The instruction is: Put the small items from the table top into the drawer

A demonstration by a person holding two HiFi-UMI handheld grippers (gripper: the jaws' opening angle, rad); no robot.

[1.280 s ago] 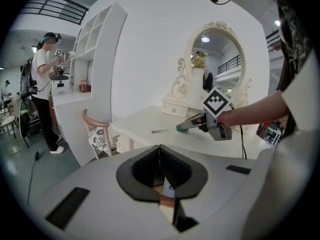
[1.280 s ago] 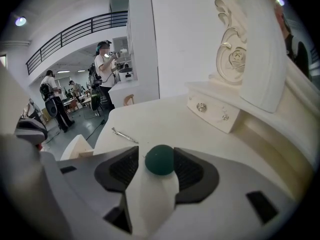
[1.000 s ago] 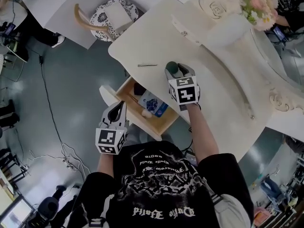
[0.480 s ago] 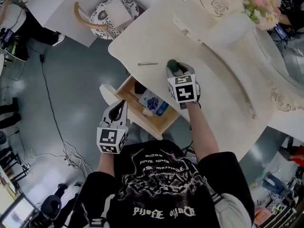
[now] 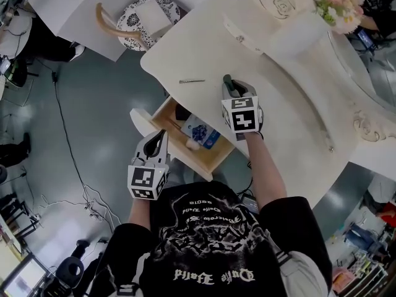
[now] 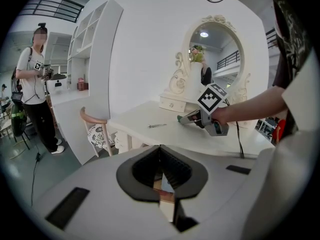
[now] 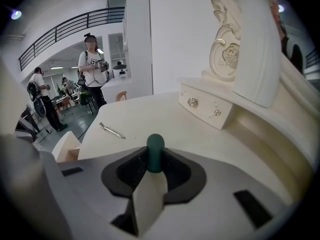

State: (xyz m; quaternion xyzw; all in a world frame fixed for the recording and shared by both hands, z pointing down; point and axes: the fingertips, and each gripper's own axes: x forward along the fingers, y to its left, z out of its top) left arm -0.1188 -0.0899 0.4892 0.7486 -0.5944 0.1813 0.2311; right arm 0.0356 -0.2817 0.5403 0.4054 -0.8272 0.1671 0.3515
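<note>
A small dark green cylinder stands upright on the cream dressing table. My right gripper is over it and its jaws are closing, with the cylinder between them and both pads against its sides. A thin metal hair clip lies on the table top to the left, also visible in the right gripper view. The wooden drawer stands pulled out below the table edge and holds a blue packet and other small items. My left gripper hangs shut and empty in front of the drawer.
A chair with a patterned seat stands at the table's far left. On the table's back are a small jewellery drawer box, a vase of flowers and an oval mirror. A person stands far off.
The right gripper's jaws have come together around the green cylinder, and the gripper has shifted slightly right. The left gripper has barely moved.
</note>
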